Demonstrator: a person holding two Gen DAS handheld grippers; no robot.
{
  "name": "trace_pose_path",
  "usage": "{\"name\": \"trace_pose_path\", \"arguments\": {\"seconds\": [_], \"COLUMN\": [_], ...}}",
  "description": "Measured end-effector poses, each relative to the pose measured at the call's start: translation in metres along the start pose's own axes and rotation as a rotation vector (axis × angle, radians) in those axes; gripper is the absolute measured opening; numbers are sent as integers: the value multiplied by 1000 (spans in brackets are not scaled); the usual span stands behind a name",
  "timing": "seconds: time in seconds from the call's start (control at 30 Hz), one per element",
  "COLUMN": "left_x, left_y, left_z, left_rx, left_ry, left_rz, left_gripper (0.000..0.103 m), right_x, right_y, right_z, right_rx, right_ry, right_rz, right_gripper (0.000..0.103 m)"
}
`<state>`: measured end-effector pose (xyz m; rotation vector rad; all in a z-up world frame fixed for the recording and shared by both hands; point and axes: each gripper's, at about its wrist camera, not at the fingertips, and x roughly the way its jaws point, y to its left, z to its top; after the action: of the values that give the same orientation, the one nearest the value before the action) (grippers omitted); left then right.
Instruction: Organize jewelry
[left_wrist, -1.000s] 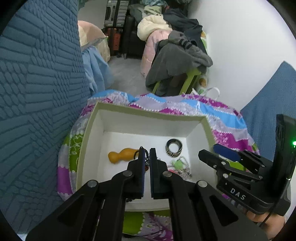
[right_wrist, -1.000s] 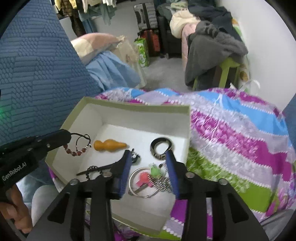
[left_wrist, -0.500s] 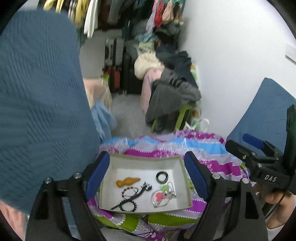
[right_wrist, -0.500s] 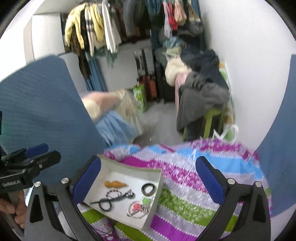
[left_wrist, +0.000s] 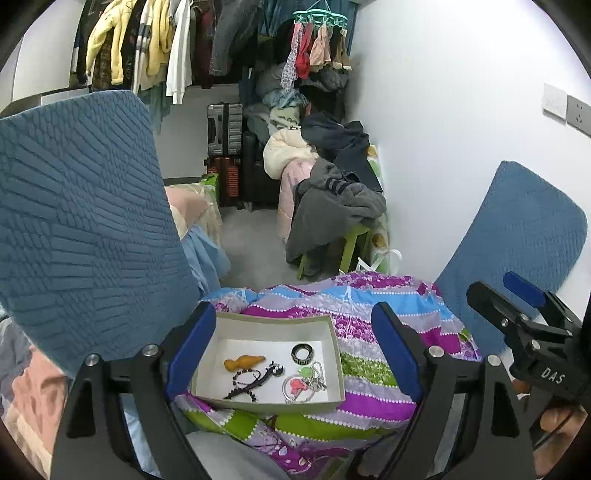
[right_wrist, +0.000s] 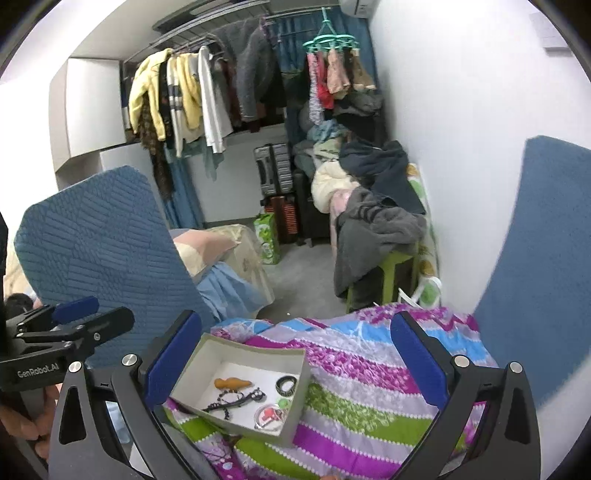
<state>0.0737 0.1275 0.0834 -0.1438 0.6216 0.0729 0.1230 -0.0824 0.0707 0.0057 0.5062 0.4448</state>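
On a striped purple, blue and green blanket (left_wrist: 373, 325) sits a shallow open box (left_wrist: 269, 325) with a white floor. Inside it lie an orange gourd-shaped piece (left_wrist: 244, 362), a black beaded bracelet (left_wrist: 243, 380) crossed by a dark hairpin (left_wrist: 258, 380), a black ring (left_wrist: 303, 353), and a silver key ring (left_wrist: 301, 387) with pink and green charms. Both grippers hover above and apart from the box, nothing between their blue-padded fingers. The left gripper (left_wrist: 293, 350) has just spread wide; the right gripper (right_wrist: 295, 363) stands fully apart. Blue cushions (left_wrist: 85, 221) flank the blanket.
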Motion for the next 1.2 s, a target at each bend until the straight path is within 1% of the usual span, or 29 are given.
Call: {"name": "trace_pose_path", "arguments": {"seconds": [0.1, 0.17, 0.23, 0.3, 0.37, 0.4, 0.47, 0.57, 0.67, 0.73, 0.8, 1.0, 1.2], "left_x": [-6, -9, -10, -10, -8, -5, -5, 0, 9, 15, 18, 21, 27], "left_y": [-6, -8, -10, -10, -8, -7, -8, -7, -9, -9, -7, -8, -9], "left_z": [-8, -16, -24, -35, -44, -50, -60, -72, -82, -86, -89, -91, -92], "left_rx": [-4, -8, -8, -17, -39, -44, -36, -42, -27, -24, -31, -38, -23], "left_ry": [-3, 4, 11, 19, 32, 48, 41, 47, 67, 79, 94, 101, 124], "left_rz": [-2, -2, 4, 18, 11, 9, 12, 23, 38, 40, 37, 39, 44], "left_gripper": [86, 86, 86, 86, 86, 86, 86, 86, 86, 86, 86, 86, 86], "right_x": [-11, -18, -20, -21, -21, -19, -14, -11, -4, 0, 0, 3, 6], "right_y": [-3, -2, -1, -4, -5, -4, -3, -2, 2, 3, 5, 5, 3], "right_z": [-9, -17, -26, -37, -49, -55, -68, -84, -98, -103, -107, -108, -111], "right_rx": [1, -13, -30, 1, 18, 16, -9, -8, -3, -2, -7, 1, 5], "right_ry": [0, -17, -14, -6, 0, 10, 46, 60, 108, 135, 141, 157, 168], "right_rz": [-28, -23, -50, -57, -58, -58, -31, -50, -38, -22, -30, -42, -40], "right_gripper": [103, 103, 103, 103, 103, 103, 103, 103, 103, 103, 103, 103, 103]}}
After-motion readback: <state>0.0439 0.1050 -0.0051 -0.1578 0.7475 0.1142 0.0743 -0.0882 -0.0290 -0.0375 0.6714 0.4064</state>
